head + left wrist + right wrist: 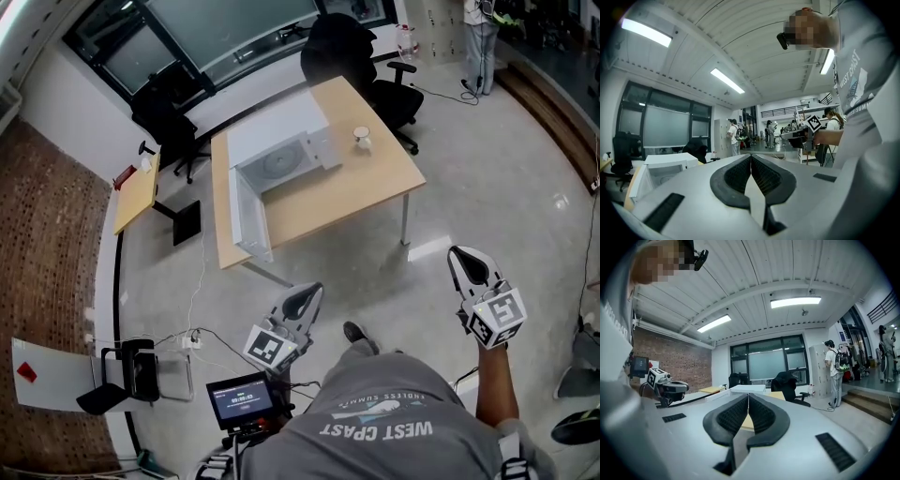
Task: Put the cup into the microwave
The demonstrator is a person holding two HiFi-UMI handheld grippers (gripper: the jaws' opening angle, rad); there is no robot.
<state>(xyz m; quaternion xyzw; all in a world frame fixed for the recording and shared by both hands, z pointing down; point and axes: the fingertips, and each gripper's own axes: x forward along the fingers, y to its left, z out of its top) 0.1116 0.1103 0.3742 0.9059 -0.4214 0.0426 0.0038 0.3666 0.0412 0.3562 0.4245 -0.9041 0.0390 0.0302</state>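
Observation:
The cup (361, 139), small and pale, stands on the right part of a wooden table (375, 187), some way ahead of me. Left of it on the same table sits the white microwave (281, 141) with its door (251, 217) swung open toward the table's near left corner. Both grippers hang over the floor, well short of the table, pointing toward it. My left gripper (315, 287) is shut with nothing between its pads (761, 173). My right gripper (457, 251) is also shut and empty. The microwave (665, 168) shows at the left in the left gripper view. Neither gripper view shows the cup.
Black office chairs (361, 56) stand behind the table and another (164, 117) at its far left. A small second desk (139, 192) is on the left. Cables and a power strip (192, 342) lie on the floor near a monitor stand (242, 401). A person (480, 37) stands at the back right.

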